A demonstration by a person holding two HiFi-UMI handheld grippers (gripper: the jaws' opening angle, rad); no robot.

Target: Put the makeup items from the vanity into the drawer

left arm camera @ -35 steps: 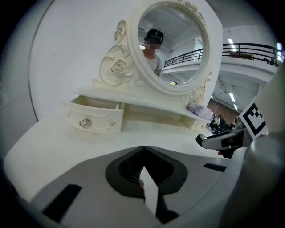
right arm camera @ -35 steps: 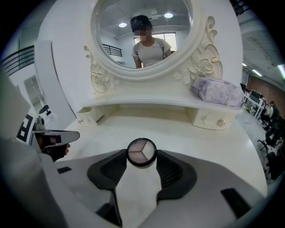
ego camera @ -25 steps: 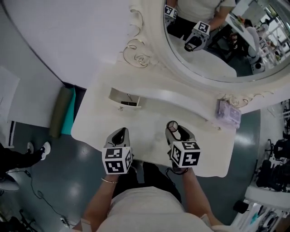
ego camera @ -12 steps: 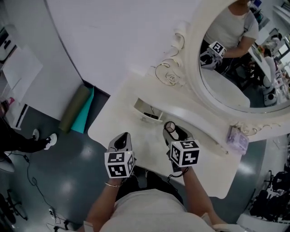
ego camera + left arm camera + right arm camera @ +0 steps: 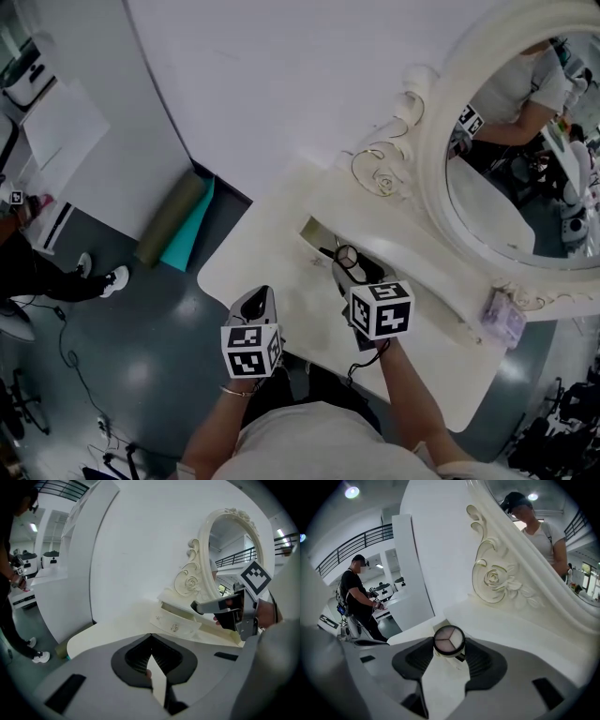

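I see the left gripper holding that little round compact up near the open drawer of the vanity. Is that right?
Not the left: the right gripper holds the round compact between its jaws, as the right gripper view shows. The rest stands: it is near the open drawer of the vanity.

Grey left tool (image 5: 257, 294) and right tool (image 5: 349, 260), black pads, black-white marker cubes (image 5: 250, 349); white T-shirt (image 5: 309, 445), thin bracelet (image 5: 234, 392).

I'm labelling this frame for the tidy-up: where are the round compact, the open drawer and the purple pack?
Round compact (image 5: 449, 640): right gripper view, middle of its lid.
Drawer (image 5: 183, 626): left gripper view, its front panel.
Purple pack (image 5: 503, 319): head view, its top face.
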